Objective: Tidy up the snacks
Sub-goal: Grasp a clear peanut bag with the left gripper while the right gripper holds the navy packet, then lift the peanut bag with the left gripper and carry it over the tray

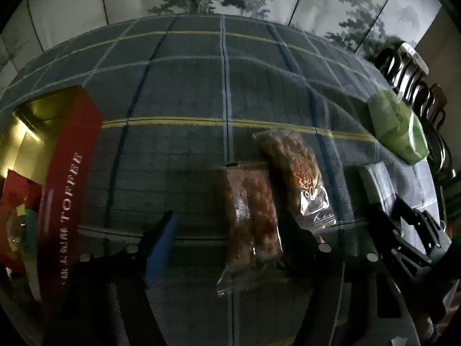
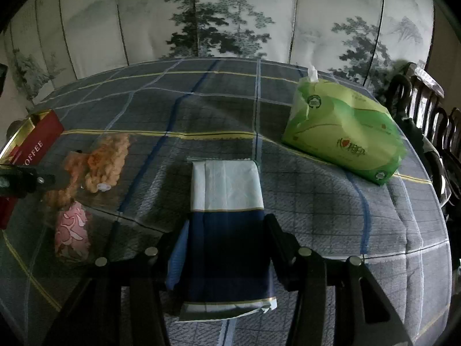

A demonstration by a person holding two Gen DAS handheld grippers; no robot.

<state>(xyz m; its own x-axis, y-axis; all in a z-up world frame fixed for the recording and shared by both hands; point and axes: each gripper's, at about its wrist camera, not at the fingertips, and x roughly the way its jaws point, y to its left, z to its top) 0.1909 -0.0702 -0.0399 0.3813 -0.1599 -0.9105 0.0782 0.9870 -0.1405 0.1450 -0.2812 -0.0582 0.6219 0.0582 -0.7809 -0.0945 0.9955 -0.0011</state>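
Observation:
A clear packet of orange-brown twisted snacks lies on the plaid tablecloth between the fingers of my left gripper. It is close to the right finger, and the blue-padded left finger stands well apart from it, so the gripper is open. A second such packet lies just beyond. The red toffee box stands open at the left. My right gripper is shut on a blue and white packet low over the cloth.
A green tissue pack sits at the back right of the table. A pink packet lies front left, near the orange snack packets. Dark wooden chairs line the right edge. A painted screen stands behind the table.

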